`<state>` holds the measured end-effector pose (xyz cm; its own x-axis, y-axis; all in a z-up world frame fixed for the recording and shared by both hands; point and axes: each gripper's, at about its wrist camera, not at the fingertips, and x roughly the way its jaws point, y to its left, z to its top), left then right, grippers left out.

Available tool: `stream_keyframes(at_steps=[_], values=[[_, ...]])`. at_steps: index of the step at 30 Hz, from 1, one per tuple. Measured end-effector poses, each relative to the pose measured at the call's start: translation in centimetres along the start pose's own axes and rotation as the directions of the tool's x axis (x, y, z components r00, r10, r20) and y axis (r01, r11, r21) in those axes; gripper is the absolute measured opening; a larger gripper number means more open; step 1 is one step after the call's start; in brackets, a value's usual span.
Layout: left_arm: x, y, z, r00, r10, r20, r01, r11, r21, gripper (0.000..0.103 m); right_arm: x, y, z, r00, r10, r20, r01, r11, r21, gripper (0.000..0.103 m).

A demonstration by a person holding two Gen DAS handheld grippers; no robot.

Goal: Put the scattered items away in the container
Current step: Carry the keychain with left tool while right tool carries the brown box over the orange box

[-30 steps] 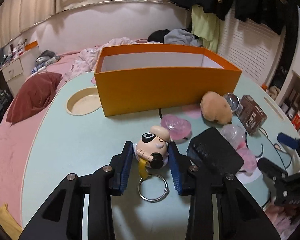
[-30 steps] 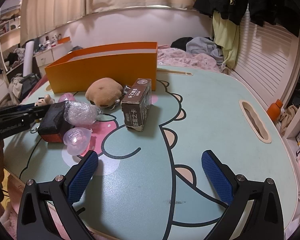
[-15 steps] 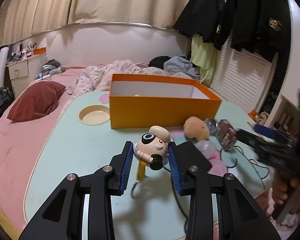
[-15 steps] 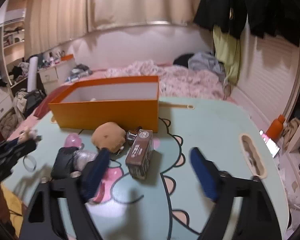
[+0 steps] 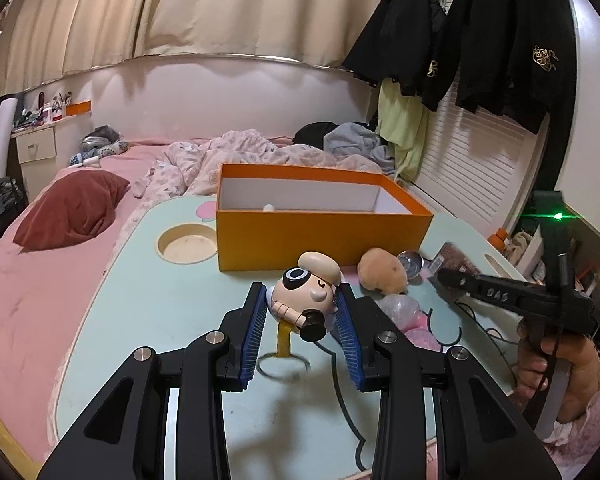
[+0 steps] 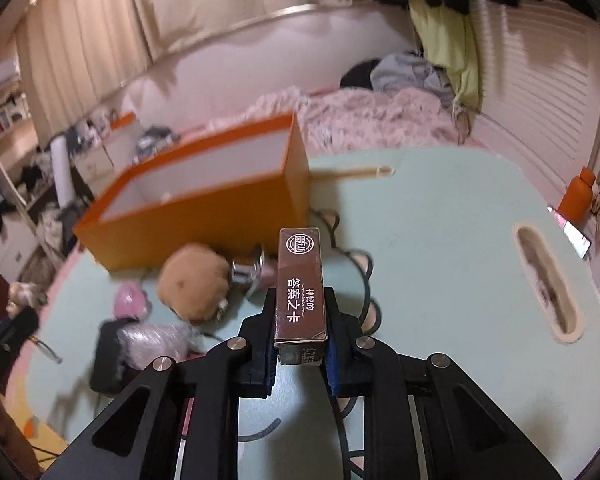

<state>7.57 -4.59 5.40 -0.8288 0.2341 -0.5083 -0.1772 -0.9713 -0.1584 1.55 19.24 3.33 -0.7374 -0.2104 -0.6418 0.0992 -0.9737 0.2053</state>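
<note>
My left gripper (image 5: 302, 316) is shut on a panda-head keychain toy (image 5: 306, 294) and holds it above the table, its yellow strap and metal ring (image 5: 284, 366) hanging below. My right gripper (image 6: 300, 334) is shut on a brown card box (image 6: 300, 288) with white lettering, lifted off the table. The open orange box (image 5: 320, 216) stands at the back of the table and also shows in the right wrist view (image 6: 204, 196). A brown plush (image 6: 194, 286), a pink capsule (image 6: 128, 304), a clear wrapped item (image 6: 156, 338) and a black pouch (image 6: 106, 360) lie in front of it.
The mint cartoon table (image 5: 148, 312) has a round cup recess (image 5: 187, 243) left of the orange box and a slot (image 6: 548, 284) at the right. A small metal tin (image 5: 410, 263) lies by the plush. A bed with a red pillow (image 5: 72, 210) lies behind.
My left gripper lifted the panda toy off the table and rose. My right gripper moved in, shut on the brown card box and lifted it.
</note>
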Motion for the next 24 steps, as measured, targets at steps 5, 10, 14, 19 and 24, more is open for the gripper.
stream_keyframes(at_steps=[5, 10, 14, 19, 24], values=[[0.6, -0.6, 2.9, 0.999, -0.004, 0.033, 0.003, 0.999, 0.033, 0.037, -2.1, 1.3, 3.1, 0.995, 0.029, 0.091, -0.025, 0.999, -0.047, 0.018], [3.6, -0.2, 7.7, 0.995, -0.063, 0.074, 0.065, 0.998, -0.026, 0.037, -0.9, 3.9, 7.6, 0.99, 0.027, 0.141, -0.01, 0.993, -0.116, 0.018], [8.0, 0.5, 10.2, 0.999, -0.039, 0.038, 0.04, 0.998, -0.048, 0.037, 2.8, 4.8, 10.5, 0.994, 0.058, 0.095, -0.046, 0.99, -0.132, 0.019], [12.5, 3.0, 9.9, 0.995, -0.103, 0.019, 0.104, 0.981, -0.164, 0.037, 6.3, 3.1, 10.7, 0.985, 0.159, 0.063, -0.156, 0.987, -0.049, 0.019], [13.4, 2.9, 8.5, 0.999, -0.035, 0.011, 0.037, 0.992, -0.125, 0.037, 6.9, 2.9, 9.8, 0.988, 0.135, 0.07, -0.129, 0.988, -0.085, 0.019]])
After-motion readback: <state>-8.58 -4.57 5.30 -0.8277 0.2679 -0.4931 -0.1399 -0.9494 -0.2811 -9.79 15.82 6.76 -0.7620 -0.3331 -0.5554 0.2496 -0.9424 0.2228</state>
